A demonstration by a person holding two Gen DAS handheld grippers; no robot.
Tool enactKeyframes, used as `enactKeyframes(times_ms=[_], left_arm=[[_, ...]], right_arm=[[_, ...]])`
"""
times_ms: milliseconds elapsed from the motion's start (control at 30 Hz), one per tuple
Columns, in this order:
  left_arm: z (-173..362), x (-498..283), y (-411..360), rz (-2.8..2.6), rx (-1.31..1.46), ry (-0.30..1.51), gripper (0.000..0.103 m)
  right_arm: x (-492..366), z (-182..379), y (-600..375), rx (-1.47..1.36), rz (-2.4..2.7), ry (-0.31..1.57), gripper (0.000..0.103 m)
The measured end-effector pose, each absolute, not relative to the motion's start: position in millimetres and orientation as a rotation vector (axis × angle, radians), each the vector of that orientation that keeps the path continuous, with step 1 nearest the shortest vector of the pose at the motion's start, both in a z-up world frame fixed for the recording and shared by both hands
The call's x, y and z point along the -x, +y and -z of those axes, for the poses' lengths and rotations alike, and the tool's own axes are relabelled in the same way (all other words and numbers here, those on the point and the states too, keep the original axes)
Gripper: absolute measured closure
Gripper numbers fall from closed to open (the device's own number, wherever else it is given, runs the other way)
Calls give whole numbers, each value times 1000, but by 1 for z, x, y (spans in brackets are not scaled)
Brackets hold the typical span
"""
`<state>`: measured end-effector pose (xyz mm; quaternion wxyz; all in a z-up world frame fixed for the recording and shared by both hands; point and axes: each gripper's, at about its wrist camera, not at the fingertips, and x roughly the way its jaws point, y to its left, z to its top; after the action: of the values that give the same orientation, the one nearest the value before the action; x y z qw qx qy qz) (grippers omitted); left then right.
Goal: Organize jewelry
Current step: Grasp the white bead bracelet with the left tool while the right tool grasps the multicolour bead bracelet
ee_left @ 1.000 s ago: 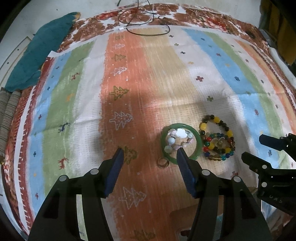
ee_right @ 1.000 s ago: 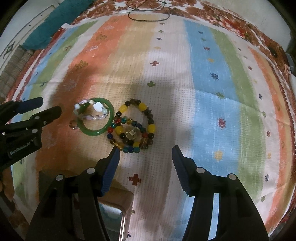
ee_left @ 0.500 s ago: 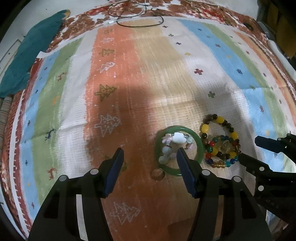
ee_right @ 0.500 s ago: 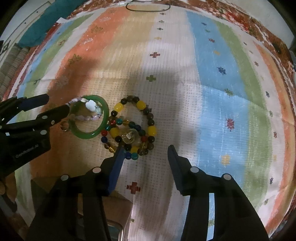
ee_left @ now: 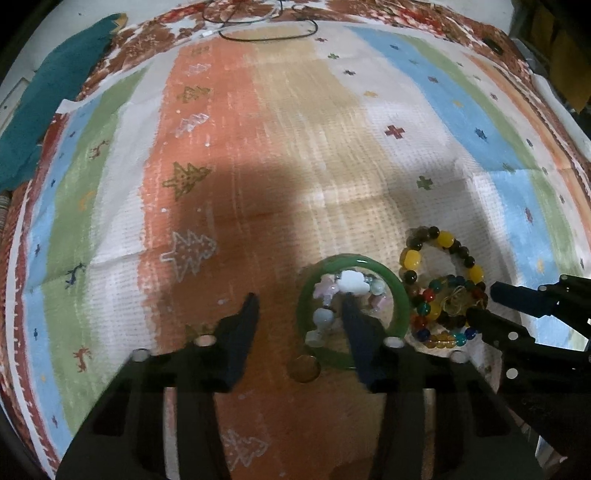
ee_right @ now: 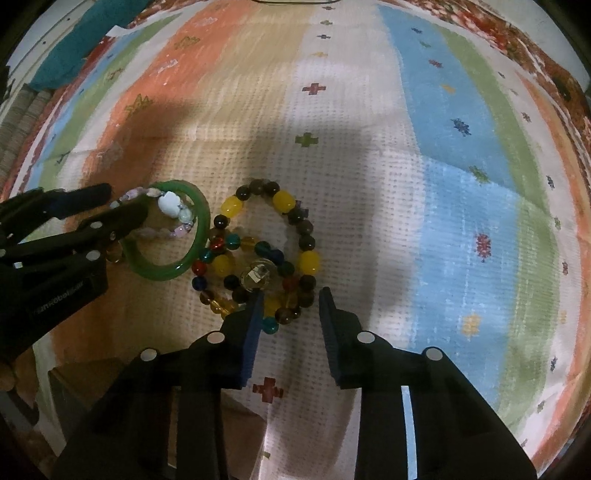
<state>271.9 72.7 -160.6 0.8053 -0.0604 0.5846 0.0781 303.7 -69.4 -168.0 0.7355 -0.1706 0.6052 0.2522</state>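
Left claw [ee_left: 299, 301]: open, one finger tip inside green bangle [ee_left: 400, 295].
Right claw [ee_right: 290, 295]: open, straddling near edge of beaded bracelets [ee_right: 266, 254].

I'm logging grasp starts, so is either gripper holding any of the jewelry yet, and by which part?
Nothing is held: the left gripper is open around the green bangle's rim, and the right gripper is open at the beaded bracelets.

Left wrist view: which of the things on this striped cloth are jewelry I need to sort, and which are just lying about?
For the job:
- green jade-like bangle
- pale pastel bead bracelet with a white charm, inside the bangle
- multicoloured bead bracelets with yellow beads
- small brown ring

Lying about:
- teal folded cloth
- black and white cables
- striped patterned tablecloth
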Motion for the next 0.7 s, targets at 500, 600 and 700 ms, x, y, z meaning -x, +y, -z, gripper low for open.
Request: enactKeyframes(times_ms=[500,600,700], left_arm=[[160,-270,67,-154,121,1255,93],[155,-268,66,-152,125,1244,93],[147,-263,64,-152,126,1228,93]], right_arm=[[-305,168,-69,397,-552,1304,93],[-302,159,-75,394,-558,1287,93],[-299,143,-78,389,-569,1248,93]])
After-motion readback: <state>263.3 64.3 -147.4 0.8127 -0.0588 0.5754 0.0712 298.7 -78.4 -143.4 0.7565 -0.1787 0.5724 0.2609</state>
